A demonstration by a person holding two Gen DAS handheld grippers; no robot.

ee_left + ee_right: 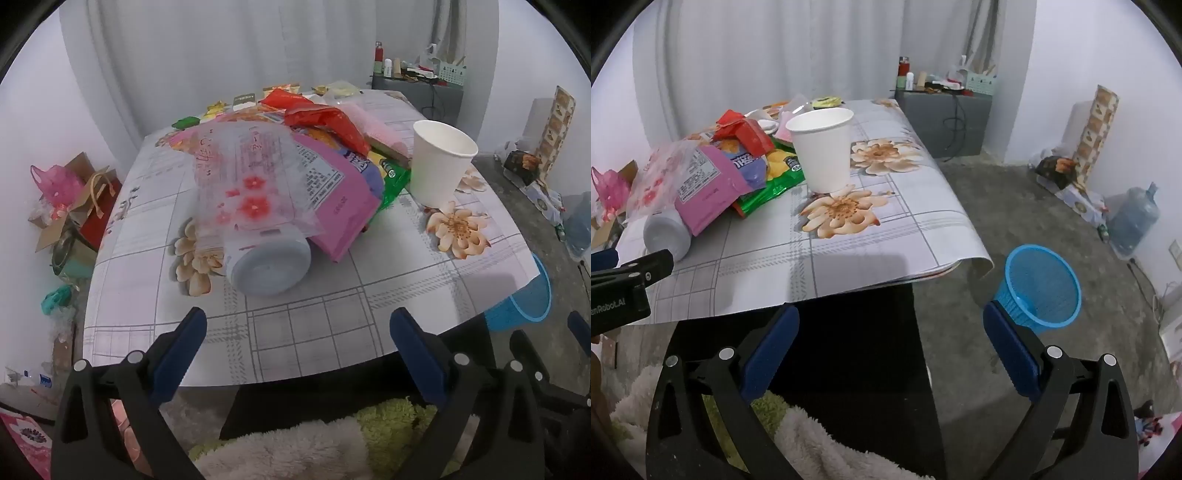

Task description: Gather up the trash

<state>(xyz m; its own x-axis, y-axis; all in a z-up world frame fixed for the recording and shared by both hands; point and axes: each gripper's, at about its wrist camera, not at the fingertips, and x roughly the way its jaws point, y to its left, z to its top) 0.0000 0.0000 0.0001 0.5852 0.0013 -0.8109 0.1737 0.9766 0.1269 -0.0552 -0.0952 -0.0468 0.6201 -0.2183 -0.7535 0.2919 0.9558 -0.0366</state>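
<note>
Both grippers hang short of the near edge of the surface (332, 325), which is covered by a grey checked cloth printed with tan flowers. The left gripper (297, 332) has its blue-padded fingers (184, 343) spread as wide as they go, with nothing between them; it points down toward a white plastic bottle (269, 264) lying on its side, base toward the camera. Draped over the bottle is a clear bag with red flowers (247, 184), and beside that lie a pink packet (340, 206), a green wrapper (393, 181) and a red wrapper (328, 123), all heaped together at the middle of the surface. A white paper cup (439, 166) stands upright just right of the heap, touching the green wrapper's side as far as can be told. The right gripper (890, 325) is likewise wide open and empty, its fingers (1012, 343) framing the dark space under the surface's edge. A blue mesh wastebasket (1041, 284) stands on the concrete floor just off the surface's right corner, tilted slightly in view.
</note>
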